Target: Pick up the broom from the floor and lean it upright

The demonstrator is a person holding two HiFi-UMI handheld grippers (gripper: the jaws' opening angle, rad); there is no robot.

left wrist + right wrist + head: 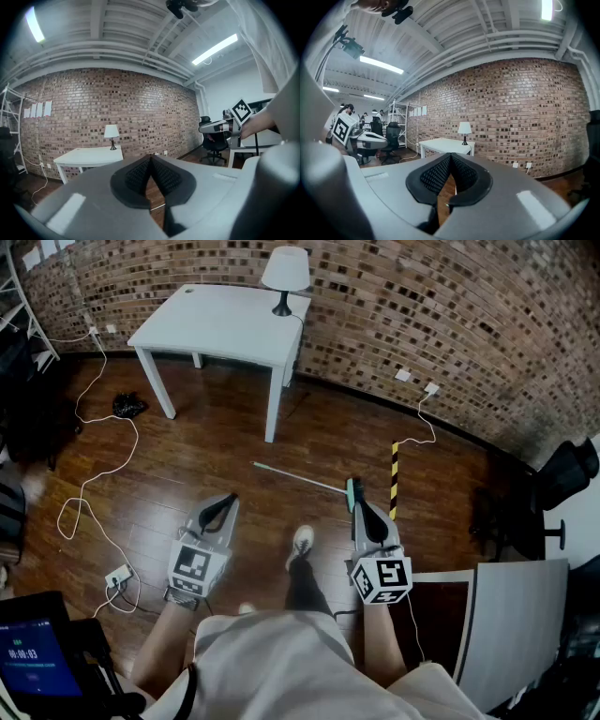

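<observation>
1. The broom (300,477) is laid flat on the wood floor (187,456), out in the open and well away from the brick wall (422,315).
2. Its thin stick is laid on a slant. The bare end is pointed toward the white table (216,324), and the green head end is pointed toward the person's right side.
3. The left tongs (228,502) are pinched together in the left gripper view (151,161), and nothing is held between them.
4. The right tongs (360,507) are pinched together too, as seen in the right gripper view (451,159), and nothing is held.
5. The broom is found in front of both tongs, in the gap between them.
6. The right tongs are nearer, with their tip just beside the green head. The left tongs are kept apart from the stick, off to its near side.
7. The stick is laid across the way the tongs are pointed, so it can likely be pinched from above once the jaws are spread.
8. The right tongs seem best placed for the first grab, and the brick wall looks like a good thing to lean the broom on.
</observation>
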